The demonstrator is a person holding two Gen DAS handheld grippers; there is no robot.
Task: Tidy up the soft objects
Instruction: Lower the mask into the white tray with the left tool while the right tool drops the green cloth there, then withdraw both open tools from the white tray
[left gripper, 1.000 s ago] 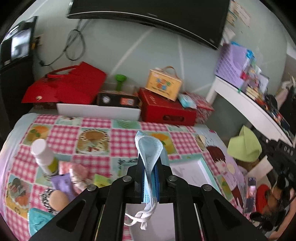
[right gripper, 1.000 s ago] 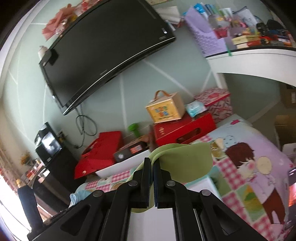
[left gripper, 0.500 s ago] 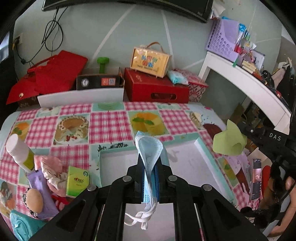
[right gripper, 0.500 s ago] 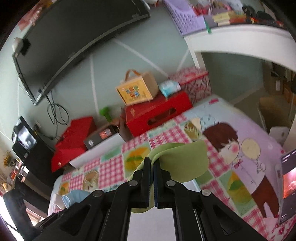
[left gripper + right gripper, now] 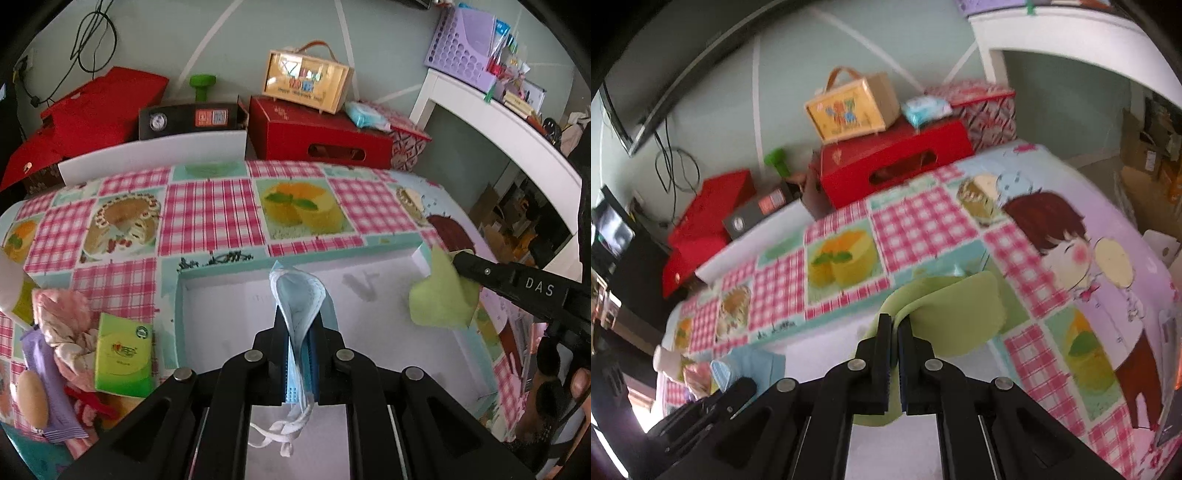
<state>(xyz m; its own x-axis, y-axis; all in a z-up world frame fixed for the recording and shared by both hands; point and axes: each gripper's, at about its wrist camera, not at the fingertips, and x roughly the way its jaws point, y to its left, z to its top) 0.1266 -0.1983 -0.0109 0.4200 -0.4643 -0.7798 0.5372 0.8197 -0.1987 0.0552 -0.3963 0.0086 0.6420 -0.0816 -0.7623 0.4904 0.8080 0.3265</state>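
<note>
Placing step: pleated blue face mask (image 5: 301,302) is clamped in left tongs (image 5: 298,363), green felt sheet (image 5: 955,310) in right tongs (image 5: 893,354), white-floored tray (image 5: 229,317) beneath; lowering and release are needed.

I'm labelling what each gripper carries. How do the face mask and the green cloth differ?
The face mask is pale blue and pleated, with white ear loops dangling; the green cloth is plain, with no loops. The mask stands folded narrow in the left gripper; the cloth spreads wide from the right gripper. Both are clamped above the white tray.
</note>
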